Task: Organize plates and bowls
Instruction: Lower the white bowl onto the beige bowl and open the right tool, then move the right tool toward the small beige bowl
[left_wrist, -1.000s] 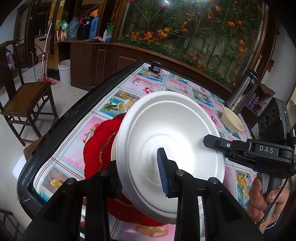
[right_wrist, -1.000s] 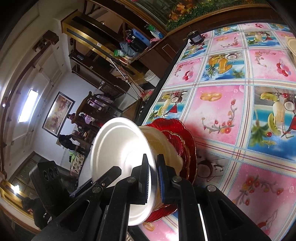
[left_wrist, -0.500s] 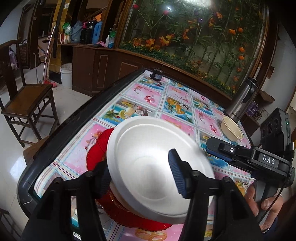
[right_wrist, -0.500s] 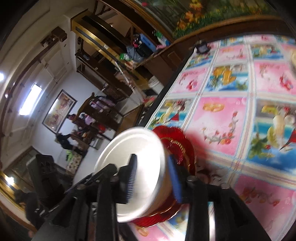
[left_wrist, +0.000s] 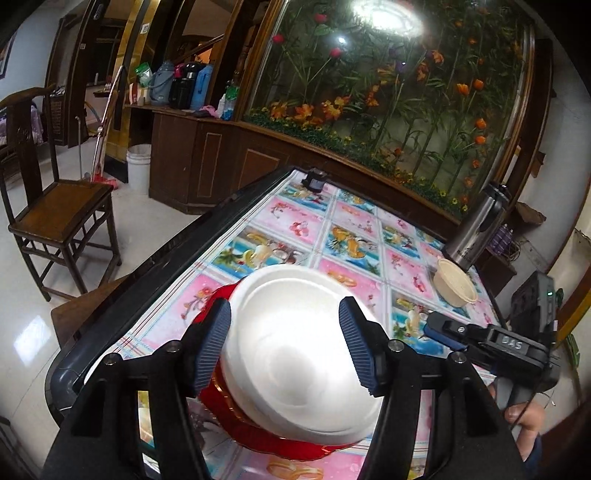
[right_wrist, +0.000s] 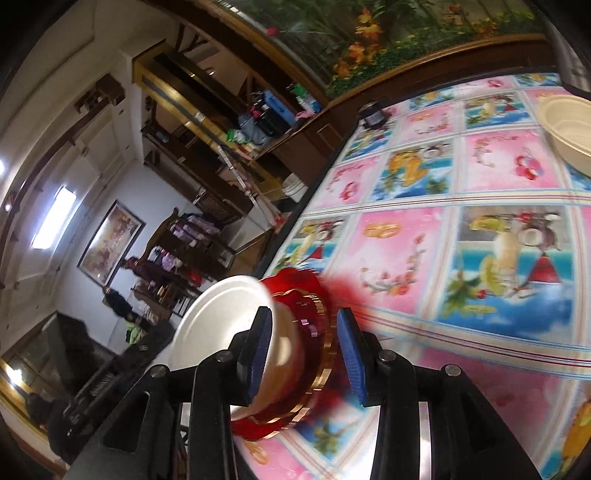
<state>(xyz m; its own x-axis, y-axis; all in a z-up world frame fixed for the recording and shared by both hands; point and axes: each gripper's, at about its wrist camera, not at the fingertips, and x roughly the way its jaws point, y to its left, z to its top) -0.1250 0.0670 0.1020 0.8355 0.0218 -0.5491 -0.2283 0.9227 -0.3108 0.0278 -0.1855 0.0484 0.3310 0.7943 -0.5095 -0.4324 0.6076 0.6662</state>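
the left gripper (left_wrist: 286, 345) is sitting closest to us with its jaws apart, the blue pads (left_wrist: 212, 345) standing clear on either side of the white plate (left_wrist: 295, 354) and not pressing it. the white plate is lying on top of the stack, over a cream bowl (right_wrist: 284, 354) and the red plates (left_wrist: 266, 437), near the counter (left_wrist: 258, 206) edge.

over on the right wrist view, the right gripper (right_wrist: 301, 354) is also showing its jaws apart, the stack lying between them, and nothing is being clamped. whether the left pad is brushing the white plate's rim, i cannot tell, as this view is blurring. the red plates (right_wrist: 314, 325) are showing a gold scalloped rim under the bowl.

the right gripper (left_wrist: 443, 332) is showing up beside the stack in the left view too, apart from it, with a hand (left_wrist: 524, 421) wrapping its handle.

moving further out, the counter is wearing a pink and blue fruit-print cloth (right_wrist: 424, 240). a second cream bowl (left_wrist: 454, 286) is sitting well apart from the stack, just beside a steel flask (left_wrist: 476, 229). a small dark object (left_wrist: 314, 181) is resting at the far end of the counter.

beyond that, a wooden chair (left_wrist: 59, 210) is standing on the floor to the left, and a flower mural (left_wrist: 399, 96) is filling the far wall.
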